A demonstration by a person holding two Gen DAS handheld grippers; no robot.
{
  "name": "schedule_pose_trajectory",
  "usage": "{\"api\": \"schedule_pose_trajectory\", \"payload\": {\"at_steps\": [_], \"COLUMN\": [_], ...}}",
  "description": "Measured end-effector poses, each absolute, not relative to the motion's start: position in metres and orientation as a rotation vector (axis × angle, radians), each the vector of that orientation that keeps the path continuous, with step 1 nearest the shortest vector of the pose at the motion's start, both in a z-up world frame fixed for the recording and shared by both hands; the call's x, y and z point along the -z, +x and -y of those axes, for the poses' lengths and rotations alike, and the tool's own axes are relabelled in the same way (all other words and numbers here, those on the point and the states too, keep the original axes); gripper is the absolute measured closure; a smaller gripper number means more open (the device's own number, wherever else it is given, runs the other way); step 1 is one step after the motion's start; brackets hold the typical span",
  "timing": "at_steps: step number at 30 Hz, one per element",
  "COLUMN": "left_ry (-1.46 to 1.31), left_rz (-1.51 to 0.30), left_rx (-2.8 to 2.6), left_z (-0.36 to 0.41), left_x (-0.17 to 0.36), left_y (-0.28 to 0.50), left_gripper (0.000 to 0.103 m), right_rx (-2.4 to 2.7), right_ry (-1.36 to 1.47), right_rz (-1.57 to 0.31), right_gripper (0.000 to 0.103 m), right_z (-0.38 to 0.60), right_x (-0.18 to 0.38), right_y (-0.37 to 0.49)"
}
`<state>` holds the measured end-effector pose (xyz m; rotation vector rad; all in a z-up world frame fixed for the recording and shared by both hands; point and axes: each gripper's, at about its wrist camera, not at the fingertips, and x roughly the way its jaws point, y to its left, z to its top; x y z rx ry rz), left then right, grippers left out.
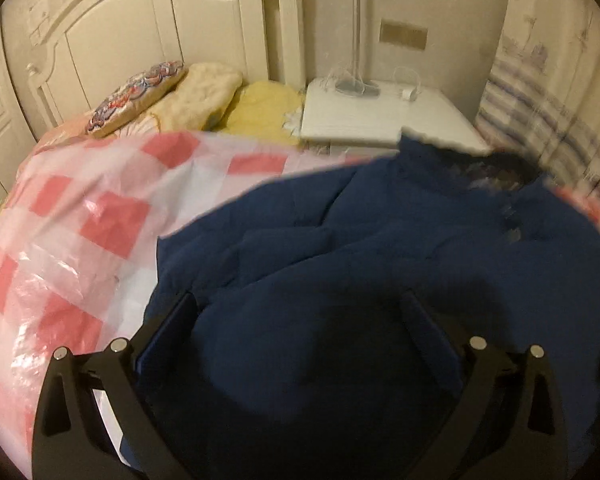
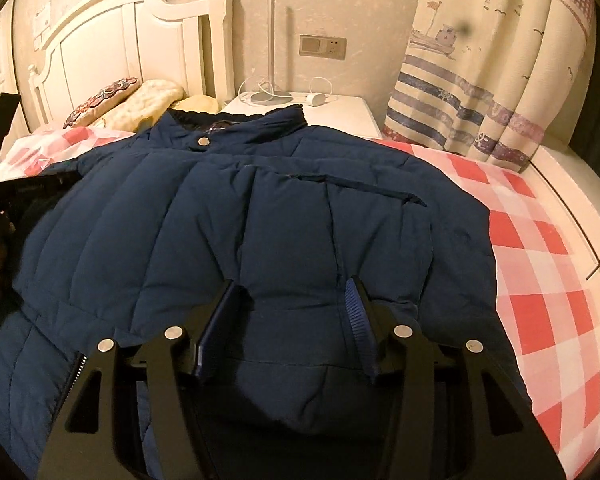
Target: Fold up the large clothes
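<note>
Across the checked bedspread [image 2: 540, 264] lies the navy puffer jacket [image 2: 240, 216], collar toward the far headboard [image 2: 112, 44]. Our right gripper [image 2: 296, 300] stands partly open, a padded fold of the hem bulging between its fingers; whether the pads press it we cannot tell. Our left gripper [image 1: 300, 312] is spread wide over the blurred jacket [image 1: 340, 240], gripping nothing. Bare bedspread lies to the right, up to the curtain [image 2: 480, 92], with more on the left by the pillows [image 1: 168, 96].
</note>
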<state>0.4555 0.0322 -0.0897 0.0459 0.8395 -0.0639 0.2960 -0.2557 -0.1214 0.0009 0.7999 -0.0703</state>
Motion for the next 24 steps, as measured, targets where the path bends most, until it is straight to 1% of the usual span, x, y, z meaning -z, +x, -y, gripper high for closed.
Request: {"api": "schedule_pose_trajectory", "payload": {"at_steps": [2,4,5,7,9,10,13,17,19,21,24], "left_ry": [0.044,0.113,0.142,0.237,0.258,0.258,0.226,0.155,0.132,0.101,0.057], "left_rz": [-0.771,-0.767,-0.788,-0.898,-0.828,-0.833,-0.862,-0.737,-0.764,-0.832,-0.845], "left_rx": [0.107,0.147,0.158,0.163,0.144,0.141,0.14,0.119,0.072,0.056,0.105], "left_z": [-0.02,0.004,0.015,0.04,0.046,0.046,0.037,0.001,-0.021,-0.042,-0.055], "left_x": [0.073,0.071,0.076,0.106,0.119,0.119,0.11,0.085,0.09,0.111,0.121], "left_y": [0.445,0.445,0.45,0.465,0.462,0.462,0.453,0.394,0.378,0.373,0.374], "left_gripper": [0.002,0.002,0.002,0.002,0.002,0.002,0.002,0.002,0.002,0.002,0.002], "right_rx": [0.071,0.074,0.075,0.074,0.072,0.071,0.064,0.061,0.061,0.062,0.061], "right_ry": [0.0,-0.008,-0.01,-0.008,-0.005,-0.003,0.011,0.016,0.016,0.013,0.009], "right_rz": [-0.802,-0.803,-0.803,-0.803,-0.8,-0.799,-0.798,-0.797,-0.795,-0.796,-0.795], "right_gripper": [0.058,0.058,0.058,0.058,0.058,0.058,0.058,0.058,0.058,0.058,0.057], "right_z": [0.256,0.254,0.254,0.254,0.254,0.255,0.256,0.256,0.256,0.256,0.255], "right_x": [0.122,0.122,0.122,0.123,0.123,0.122,0.122,0.122,0.122,0.122,0.122], "right_y": [0.297,0.297,0.297,0.297,0.297,0.296,0.296,0.296,0.295,0.295,0.295]}}
